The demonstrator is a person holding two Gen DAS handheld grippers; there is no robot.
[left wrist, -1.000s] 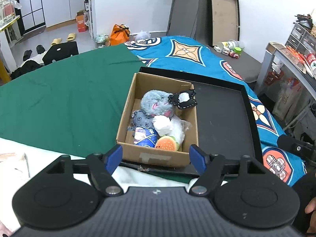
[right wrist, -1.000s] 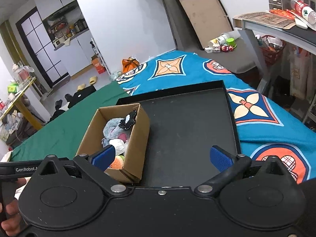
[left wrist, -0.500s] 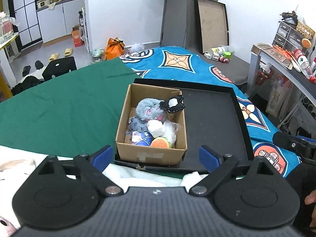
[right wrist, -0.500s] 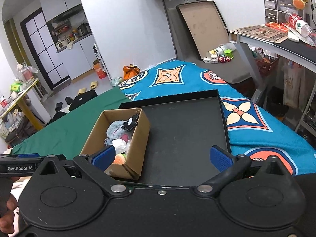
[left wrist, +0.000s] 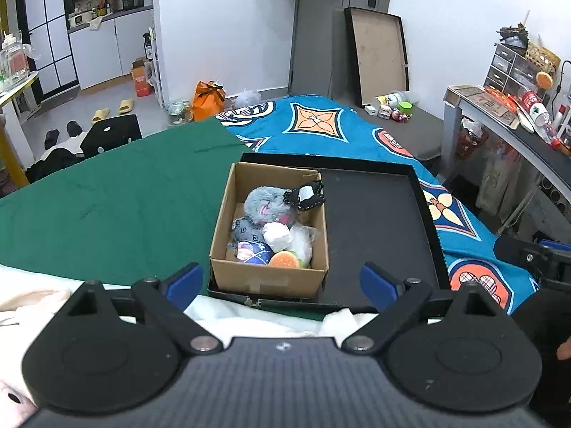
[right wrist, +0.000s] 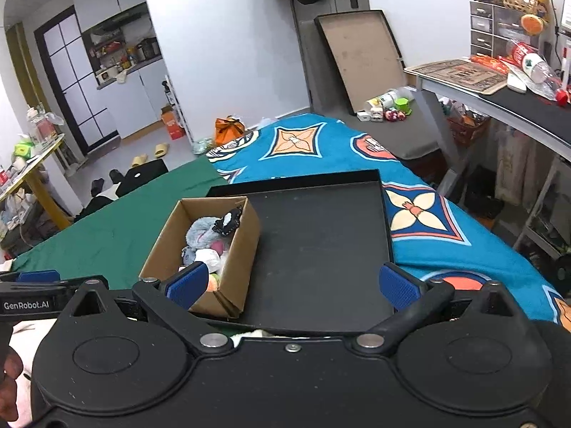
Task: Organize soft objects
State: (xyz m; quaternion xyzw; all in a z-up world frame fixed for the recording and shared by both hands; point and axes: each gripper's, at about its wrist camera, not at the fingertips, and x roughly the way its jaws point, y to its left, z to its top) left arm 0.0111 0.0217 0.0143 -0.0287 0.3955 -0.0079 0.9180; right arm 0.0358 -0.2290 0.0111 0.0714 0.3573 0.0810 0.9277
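A cardboard box point(left wrist: 268, 280) stands in the left part of a black tray point(left wrist: 378, 228) on the bed. It holds several soft toys: a grey plush point(left wrist: 266, 204), a black-and-white piece point(left wrist: 307, 194) on the box rim, a white one point(left wrist: 276, 233) and a burger-shaped one point(left wrist: 283, 259). My left gripper point(left wrist: 282, 280) is open and empty, held back above the tray's near edge. My right gripper point(right wrist: 292, 283) is open and empty, above the tray point(right wrist: 321, 242), with the box point(right wrist: 235, 260) at its left finger.
The tray lies on a blue patterned cover point(left wrist: 321, 125) beside a green cloth point(left wrist: 107, 199). White and pink soft fabric point(left wrist: 32, 303) lies near me at the lower left. A grey desk point(left wrist: 517, 132) with clutter stands at the right.
Both grippers have pulled back and risen, so the box and tray look smaller. The left gripper's fingers have opened wider. The toys in the box have not moved.
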